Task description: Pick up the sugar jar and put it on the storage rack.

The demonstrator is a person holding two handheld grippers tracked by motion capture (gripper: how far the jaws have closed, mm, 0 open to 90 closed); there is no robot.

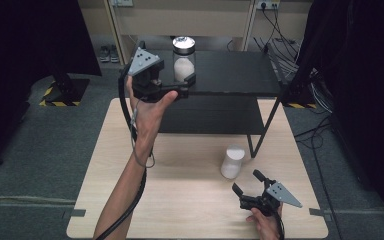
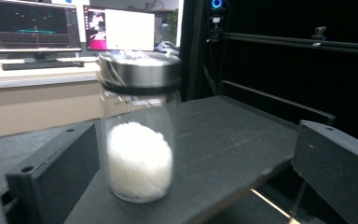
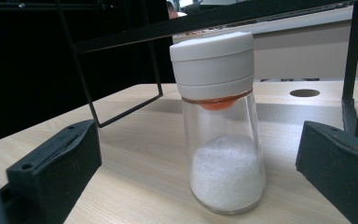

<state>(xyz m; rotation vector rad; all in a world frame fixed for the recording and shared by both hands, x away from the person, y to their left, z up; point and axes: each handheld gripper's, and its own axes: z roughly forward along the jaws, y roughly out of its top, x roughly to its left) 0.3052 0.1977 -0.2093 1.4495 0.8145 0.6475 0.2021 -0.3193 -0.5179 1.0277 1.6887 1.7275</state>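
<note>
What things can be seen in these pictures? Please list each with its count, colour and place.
jar: 1, clear glass with metal lid, white grains inside, on the top of the black shelf, between the left jaws
shaker: 1, clear glass with white cap, white powder inside, on the table ahead of the right gripper
black shelf: 1, black, at the table's far side
table: 1, light wood
monitors: 2, lit, behind the jar
left gripper: 1, black, open
right gripper: 1, black, open
</note>
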